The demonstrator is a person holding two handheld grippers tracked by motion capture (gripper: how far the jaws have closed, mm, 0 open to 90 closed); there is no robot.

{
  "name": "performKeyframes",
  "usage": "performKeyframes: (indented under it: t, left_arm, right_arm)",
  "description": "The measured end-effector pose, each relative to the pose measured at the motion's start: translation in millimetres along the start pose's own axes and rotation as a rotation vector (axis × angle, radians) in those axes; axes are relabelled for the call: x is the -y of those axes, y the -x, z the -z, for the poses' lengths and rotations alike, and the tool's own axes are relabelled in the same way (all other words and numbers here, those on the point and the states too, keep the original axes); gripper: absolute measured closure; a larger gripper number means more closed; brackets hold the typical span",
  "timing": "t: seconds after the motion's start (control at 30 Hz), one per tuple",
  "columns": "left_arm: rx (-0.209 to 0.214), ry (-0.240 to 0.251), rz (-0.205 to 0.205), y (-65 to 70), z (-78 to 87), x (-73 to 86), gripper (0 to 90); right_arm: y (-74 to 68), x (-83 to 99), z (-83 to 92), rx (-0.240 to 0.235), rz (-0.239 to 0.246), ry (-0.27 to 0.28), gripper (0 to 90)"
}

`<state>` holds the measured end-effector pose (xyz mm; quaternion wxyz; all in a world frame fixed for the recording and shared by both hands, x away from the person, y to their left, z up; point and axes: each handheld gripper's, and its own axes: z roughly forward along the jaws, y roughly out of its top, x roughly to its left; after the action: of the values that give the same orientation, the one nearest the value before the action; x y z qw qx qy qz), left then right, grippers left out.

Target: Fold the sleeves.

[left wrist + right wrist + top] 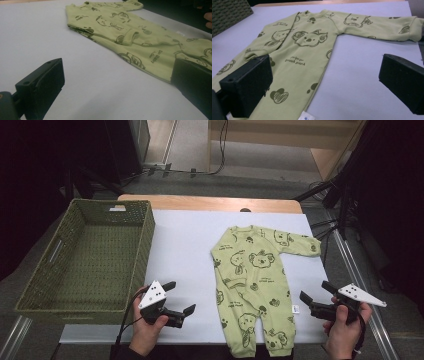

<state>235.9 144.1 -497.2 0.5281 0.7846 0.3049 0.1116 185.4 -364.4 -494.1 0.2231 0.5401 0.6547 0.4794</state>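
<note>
At the near edge of the bench point(185, 245), the left gripper point(181, 299) sits low over bare white surface, jaws spread and holding nothing. The left hand point(149, 327) wraps its body from below, the forearm entering from the bottom of the high view, the jaws aimed to the person's right toward the romper point(252, 285). An open strip of white surface lies between this gripper and the garment's nearest side. The right gripper point(314, 296) mirrors it just beside the garment's other side, jaws likewise spread and empty, aimed to the person's left; the right hand point(345, 327) holds it close to the bench's right edge.

The romper lies flat on the right half of the bench, long axis running near to far, collar at the far end, feet at the near edge. One sleeve extends toward the right edge; the other is folded against the body.

A green woven basket point(40, 275) stands on the left part of the bench, well apart from the romper, its near right corner just beside the left gripper.
</note>
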Motion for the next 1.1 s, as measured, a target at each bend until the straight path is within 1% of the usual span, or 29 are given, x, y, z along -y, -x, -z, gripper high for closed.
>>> performKeyframes:
  t: [0.13,0.27,0.47,0.53,0.73,0.9,1.1]
  left_arm:
    - [0.000,0.004,0.000,0.4,-0.1,0.6,0.0]
    - [0.003,0.001,0.004,0.0,-0.6,0.7,0.0]
    - [0.010,-0.003,0.006,-0.3,-0.9,0.7,0.0]
    - [0.011,-0.001,0.007,-0.4,-0.9,0.8,0.0]
    - [0.011,0.003,0.010,-0.3,-1.1,0.9,0.0]
    - [0.012,0.003,0.010,-0.4,-1.2,1.0,0.0]
    - [0.013,0.002,0.011,-0.4,-1.2,1.0,0.0]
  right_arm:
    - [11.2,-6.9,-2.4,0.001,-0.022,-0.005,0.0]
    - [19.3,-13.6,-8.4,0.014,-0.015,-0.025,0.0]
    - [27.9,-26.9,-19.9,0.015,-0.024,-0.040,0.0]
    - [31.2,-31.4,-23.6,0.010,-0.036,-0.039,0.0]
    - [38.7,-43.4,-32.3,0.022,-0.040,-0.050,0.0]
    - [48.6,-51.2,-36.8,0.032,-0.064,-0.053,0.0]
    - [61.3,-57.7,-48.9,0.058,-0.092,-0.084,0.0]
